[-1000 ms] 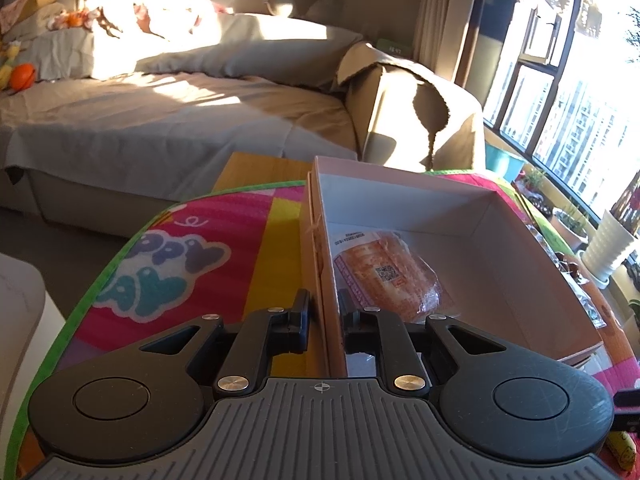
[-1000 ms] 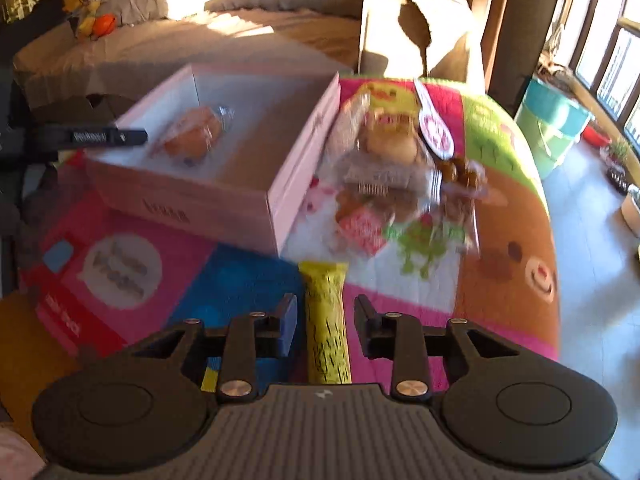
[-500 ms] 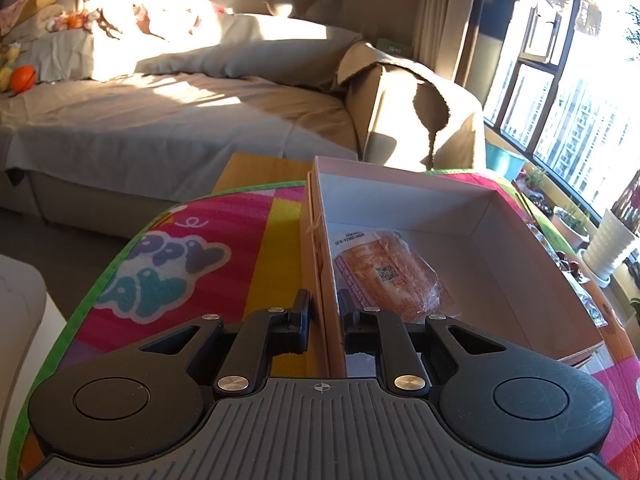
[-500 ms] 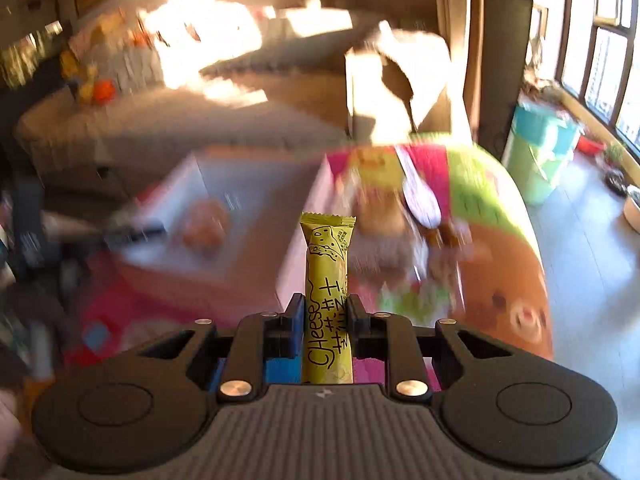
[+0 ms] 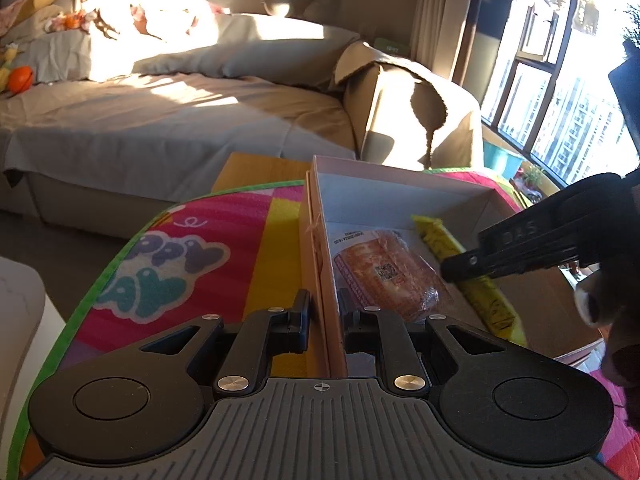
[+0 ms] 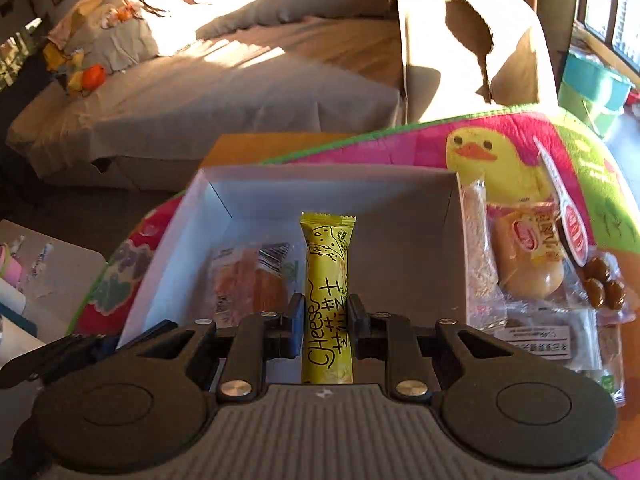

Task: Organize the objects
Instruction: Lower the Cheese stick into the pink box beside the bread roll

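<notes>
At the left side of the pink box (image 5: 320,248), the left gripper (image 5: 324,312) sits where it was a second ago, its jaws nearly closed on the box's left wall, one finger outside and one inside, pinning the box on the colourful play mat (image 5: 208,264). Inside the box, just past that gripper, lies a wrapped bread pastry (image 5: 384,272), unmoved. Further right comes the change: a second ago the yellow cheese stick (image 6: 326,300) lay on the mat between the open fingers of the right gripper (image 6: 326,320); now those jaws are clamped on its lower half, and the stick has been lifted and carried over the open box. From the left wrist view the stick (image 5: 472,276) hangs above the box floor, just right of the pastry, slanting down toward the near wall. From the right wrist view it stands out straight ahead between the fingertips, its top end free over the box interior. Right of the box, more wrapped snacks (image 6: 532,264) wait on the mat. One item is packed, a second seems ready for release, and several remain to be sorted.
</notes>
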Tool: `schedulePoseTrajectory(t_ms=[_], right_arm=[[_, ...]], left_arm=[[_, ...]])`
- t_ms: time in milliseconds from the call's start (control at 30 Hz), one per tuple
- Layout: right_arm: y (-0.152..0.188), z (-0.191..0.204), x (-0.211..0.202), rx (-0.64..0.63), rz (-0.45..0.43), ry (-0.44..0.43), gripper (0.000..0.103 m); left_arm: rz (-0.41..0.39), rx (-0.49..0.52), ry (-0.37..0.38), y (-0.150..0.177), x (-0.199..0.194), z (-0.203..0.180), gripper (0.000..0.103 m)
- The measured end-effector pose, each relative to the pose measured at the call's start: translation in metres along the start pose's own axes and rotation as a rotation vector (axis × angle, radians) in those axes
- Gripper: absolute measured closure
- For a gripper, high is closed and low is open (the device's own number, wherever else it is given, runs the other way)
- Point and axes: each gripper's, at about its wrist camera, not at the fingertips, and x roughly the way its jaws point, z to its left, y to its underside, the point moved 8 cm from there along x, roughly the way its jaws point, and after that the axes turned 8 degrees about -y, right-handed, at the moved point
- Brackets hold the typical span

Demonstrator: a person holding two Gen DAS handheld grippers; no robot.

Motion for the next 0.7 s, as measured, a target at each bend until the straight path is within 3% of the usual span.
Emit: schedulePoseTrajectory(t_ms=[133, 300, 500, 600, 700], right_arm=[[0.005, 0.013, 0.017, 0.025, 0.013, -0.041, 0.082], [0.001, 0.011, 0.009, 0.018, -0.025, -0.065, 0.077], [-0.006, -0.017, -0.048, 0.026, -0.159, -0.086, 0.073], [-0.009, -0.037, -0.086, 0.008, -0.25, -0.068, 0.061], [-0.017, -0.07, -0.115, -0.008, -0.328, 0.018, 0.049]], left_arm=[[-0.004, 0.004, -0.004, 0.0, -0.001, 0.001, 0.086], [-0.002, -0.004, 0.003, 0.0, -0.001, 0.003, 0.086], [-0.001, -0.016, 0.006, 0.0, -0.001, 0.004, 0.086], [-0.001, -0.02, 0.006, 0.0, -0.001, 0.004, 0.086], [0.0, -0.024, 0.006, 0.0, 0.0, 0.004, 0.086]])
